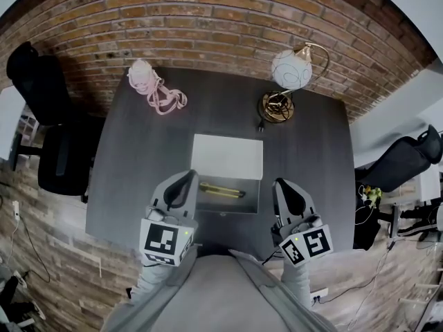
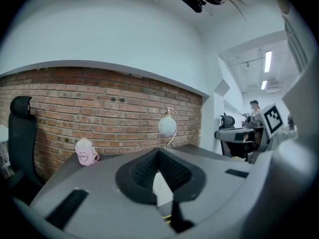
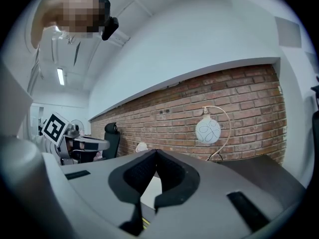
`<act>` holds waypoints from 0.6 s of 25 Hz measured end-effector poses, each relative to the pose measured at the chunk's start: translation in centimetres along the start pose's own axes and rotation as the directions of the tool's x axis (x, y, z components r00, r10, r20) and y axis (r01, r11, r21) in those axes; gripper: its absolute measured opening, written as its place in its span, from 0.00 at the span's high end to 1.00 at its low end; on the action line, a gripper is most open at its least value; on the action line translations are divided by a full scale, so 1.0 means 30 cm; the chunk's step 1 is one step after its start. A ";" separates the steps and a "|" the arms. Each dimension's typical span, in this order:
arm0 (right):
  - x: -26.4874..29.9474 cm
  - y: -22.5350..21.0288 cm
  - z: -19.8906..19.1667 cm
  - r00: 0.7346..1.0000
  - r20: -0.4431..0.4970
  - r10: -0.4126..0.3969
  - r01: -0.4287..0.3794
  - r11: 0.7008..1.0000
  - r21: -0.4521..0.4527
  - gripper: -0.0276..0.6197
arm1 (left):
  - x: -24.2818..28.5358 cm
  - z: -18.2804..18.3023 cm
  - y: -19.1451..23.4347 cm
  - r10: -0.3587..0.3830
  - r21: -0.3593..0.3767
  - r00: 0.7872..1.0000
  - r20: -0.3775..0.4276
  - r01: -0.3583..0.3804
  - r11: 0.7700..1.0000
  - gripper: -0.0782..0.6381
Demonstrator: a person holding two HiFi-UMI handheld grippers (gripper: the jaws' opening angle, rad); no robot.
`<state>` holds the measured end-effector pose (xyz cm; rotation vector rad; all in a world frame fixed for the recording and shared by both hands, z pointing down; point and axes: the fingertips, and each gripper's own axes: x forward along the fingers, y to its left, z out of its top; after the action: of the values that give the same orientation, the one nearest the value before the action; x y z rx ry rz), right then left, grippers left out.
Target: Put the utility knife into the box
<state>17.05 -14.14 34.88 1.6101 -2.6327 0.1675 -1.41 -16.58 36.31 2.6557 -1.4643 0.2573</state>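
Observation:
An open box (image 1: 229,204) lies at the middle of the dark table (image 1: 138,158), its white lid (image 1: 227,155) folded back on the far side. The yellow utility knife (image 1: 221,189) lies flat inside the box. My left gripper (image 1: 188,176) hovers at the box's left near corner, jaws shut and empty. My right gripper (image 1: 279,183) is just right of the box, also shut with nothing in it. In the left gripper view the jaw tips (image 2: 158,152) meet, with the white lid (image 2: 162,185) below them. The right gripper view shows the same closed tips (image 3: 156,152).
A globe lamp (image 1: 291,71) on a brass base stands at the far right of the table, a pink object (image 1: 149,81) with straps at the far left. A brick wall runs behind. Black chairs (image 1: 48,116) stand left and right (image 1: 405,159) of the table.

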 end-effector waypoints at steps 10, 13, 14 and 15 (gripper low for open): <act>0.004 -0.002 0.002 1.000 -0.007 0.010 -0.010 1.000 -0.003 0.93 | 0.000 -0.002 -0.002 0.003 0.003 1.000 0.004 -0.003 1.000 0.86; 0.008 0.000 0.000 1.000 -0.008 0.016 -0.016 1.000 -0.005 0.93 | 0.002 -0.005 -0.003 0.003 0.001 1.000 -0.003 -0.003 1.000 0.86; 0.009 0.001 0.000 1.000 -0.007 0.017 -0.017 1.000 -0.005 0.93 | 0.002 -0.004 -0.002 0.003 0.001 1.000 -0.004 -0.003 1.000 0.87; 0.010 0.001 -0.001 1.000 -0.007 0.018 -0.018 1.000 -0.005 0.93 | 0.002 -0.004 -0.001 0.005 0.000 1.000 -0.003 -0.005 1.000 0.86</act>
<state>16.87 -14.39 34.93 1.5821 -2.6412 0.1672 -1.37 -16.59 36.43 2.6502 -1.4705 0.2618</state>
